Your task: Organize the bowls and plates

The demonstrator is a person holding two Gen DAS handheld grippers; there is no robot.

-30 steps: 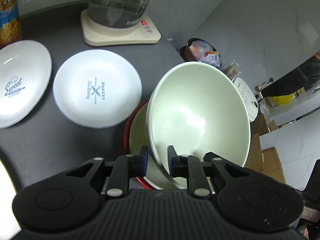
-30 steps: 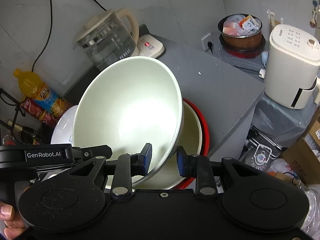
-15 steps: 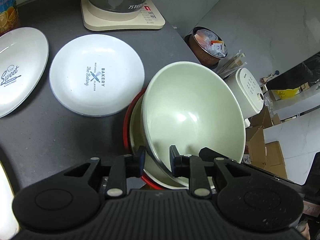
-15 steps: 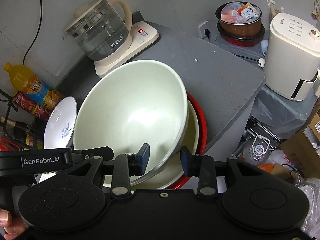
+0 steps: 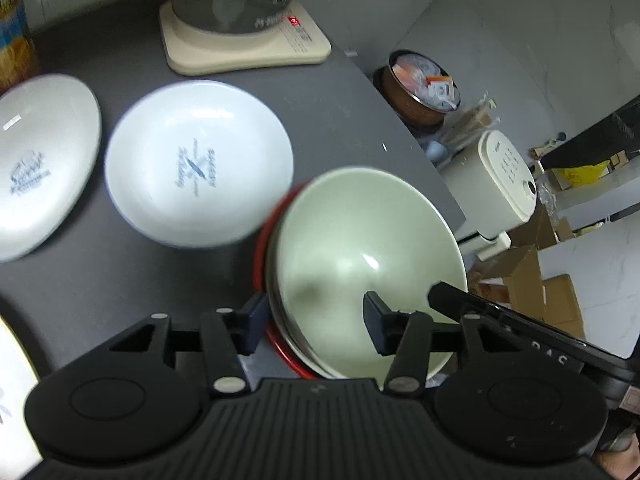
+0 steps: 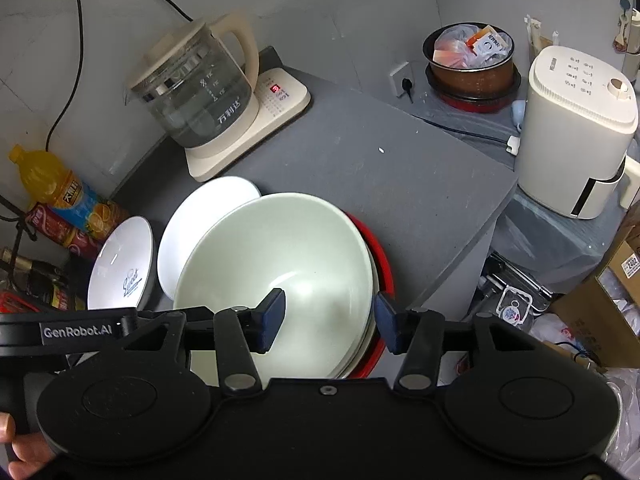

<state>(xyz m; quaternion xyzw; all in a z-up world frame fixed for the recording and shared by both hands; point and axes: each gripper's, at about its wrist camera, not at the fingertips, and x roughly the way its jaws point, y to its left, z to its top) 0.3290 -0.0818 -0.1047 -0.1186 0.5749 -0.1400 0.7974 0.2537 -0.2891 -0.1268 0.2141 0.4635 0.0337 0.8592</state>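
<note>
Pale green bowl sits nested in the red-rimmed bowl, by the kettle base. My left claw and right claw are wide apart, straddling its rim, holding nothing.

A cramped home kitchen corner, seen from my claws: a dark grey counter against a grey tiled wall carries a glass electric kettle on its cream heating base, a bottle of orange drink at the far left, white printed plates and stacked bowls. To the right, on a lower covered surface, stand a cream air fryer and a pot stuffed with packets beside a wall socket. Cardboard boxes crowd the floor beyond.
</note>
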